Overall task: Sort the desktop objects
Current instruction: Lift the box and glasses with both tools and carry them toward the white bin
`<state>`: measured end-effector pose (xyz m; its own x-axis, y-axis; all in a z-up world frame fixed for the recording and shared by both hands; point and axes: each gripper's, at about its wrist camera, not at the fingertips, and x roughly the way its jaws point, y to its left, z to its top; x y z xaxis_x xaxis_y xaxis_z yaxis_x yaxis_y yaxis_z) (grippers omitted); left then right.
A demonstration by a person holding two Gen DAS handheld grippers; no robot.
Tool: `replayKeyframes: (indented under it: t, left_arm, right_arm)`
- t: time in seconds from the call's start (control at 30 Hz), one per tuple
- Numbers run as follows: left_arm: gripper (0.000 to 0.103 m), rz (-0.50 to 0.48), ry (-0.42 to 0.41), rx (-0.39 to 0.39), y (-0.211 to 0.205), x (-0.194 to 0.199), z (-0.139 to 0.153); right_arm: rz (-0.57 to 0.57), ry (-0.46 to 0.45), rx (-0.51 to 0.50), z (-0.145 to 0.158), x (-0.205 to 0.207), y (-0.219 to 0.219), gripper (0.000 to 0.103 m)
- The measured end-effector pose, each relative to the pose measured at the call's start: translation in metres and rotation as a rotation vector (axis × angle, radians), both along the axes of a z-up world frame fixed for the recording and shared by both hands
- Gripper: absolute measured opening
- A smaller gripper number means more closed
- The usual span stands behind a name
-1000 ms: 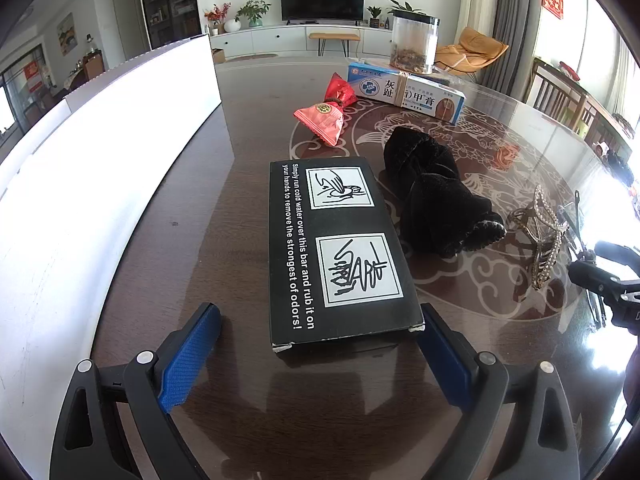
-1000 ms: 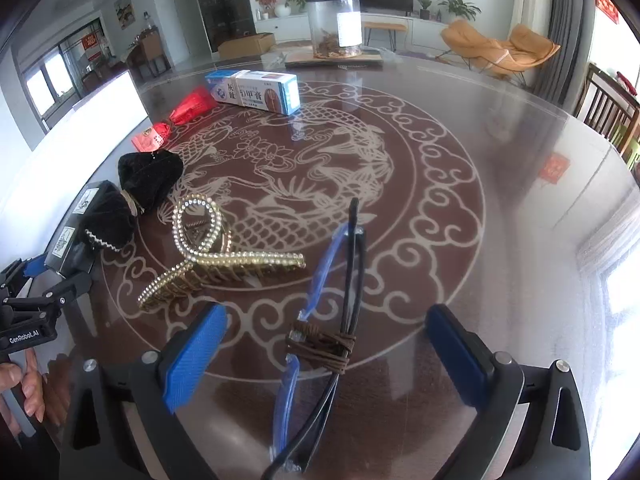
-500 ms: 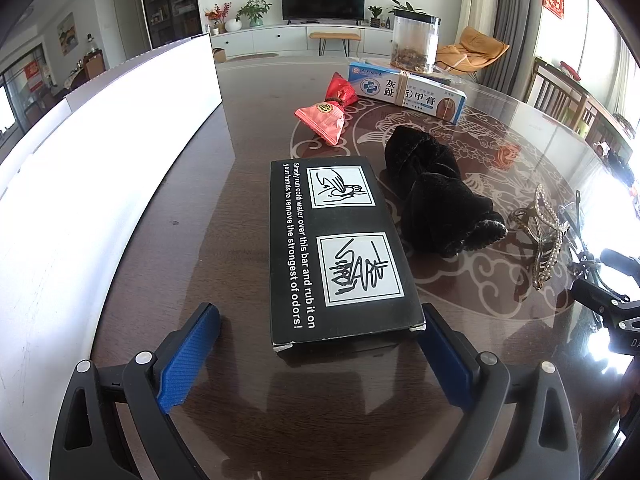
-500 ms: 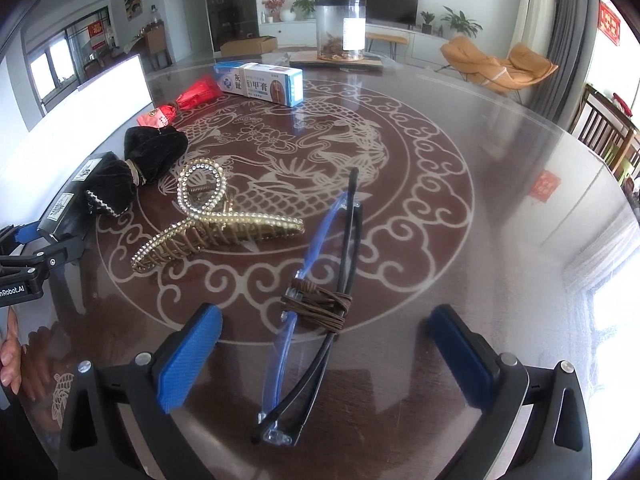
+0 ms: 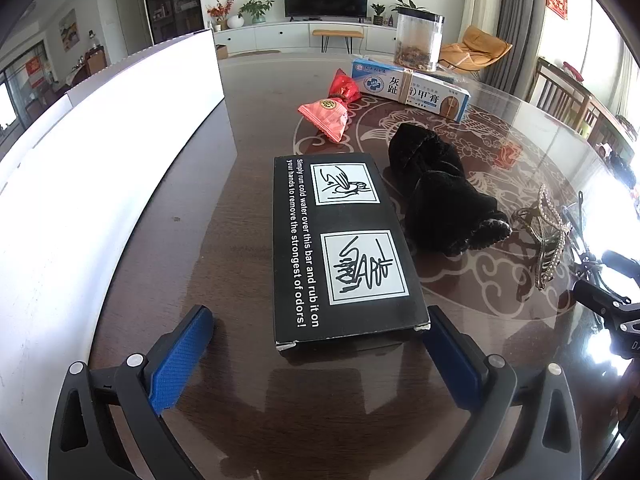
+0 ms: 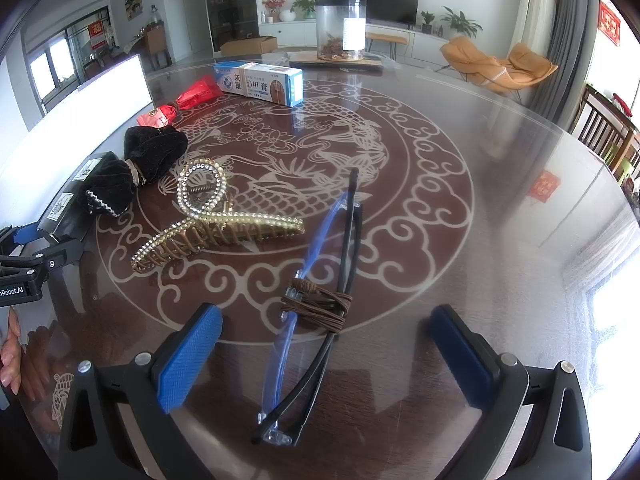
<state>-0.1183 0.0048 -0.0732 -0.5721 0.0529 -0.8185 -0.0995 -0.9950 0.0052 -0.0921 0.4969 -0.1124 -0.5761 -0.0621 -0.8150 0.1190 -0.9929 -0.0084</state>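
At the far left a white board (image 5: 100, 152) stands upright along the edge of the dark table (image 5: 248, 128), which carries a pale dragon pattern under a glossy top. Next to it comes the left gripper (image 5: 316, 354), jaws spread wide and just now opening further; the near end of the black box (image 5: 344, 240) lies flat between the blue pads (image 5: 178, 364) — the right-hand pad is very close to the box corner, the left-hand one stands clear of it, so the box is not clamped. Behind the box lies a red pouch (image 5: 326, 114), and further back a blue-and-white carton (image 5: 412, 90) with a clear jar (image 5: 418, 42) behind it. Just right of the box sits a black velvet scrunchie (image 5: 438, 196), close beside it but whether touching I cannot tell. Further right lies a gold rhinestone hair claw (image 6: 208, 224), on its side on the pattern. Right of the claw are folded glasses (image 6: 320, 300) — black and blue frames bound by a brown cord, running towards the right gripper (image 6: 326, 354). That gripper is also wide open and holds nothing; the near end of the glasses lies between its pads, touching neither. The table to the right of the glasses is bare glossy surface with window glare.
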Motion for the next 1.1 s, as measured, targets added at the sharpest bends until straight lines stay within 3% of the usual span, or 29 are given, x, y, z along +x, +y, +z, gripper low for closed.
replayKeyframes:
  t: [0.5,0.9,1.1]
  left_arm:
    - [0.103,0.058,-0.011,-0.002,-0.009,0.009,0.001]
    - [0.103,0.016,-0.117,-0.015,-0.013,0.003,0.003]
    - [0.103,0.002,-0.132,-0.090,0.004,-0.018,0.005]
  right_arm:
    - [0.005,-0.002,0.000,0.000,-0.001,0.000,0.103]
    - [0.006,-0.001,0.001,0.000,-0.001,0.000,0.103]
    - [0.027,-0.039,0.001,0.000,-0.004,0.000,0.103]
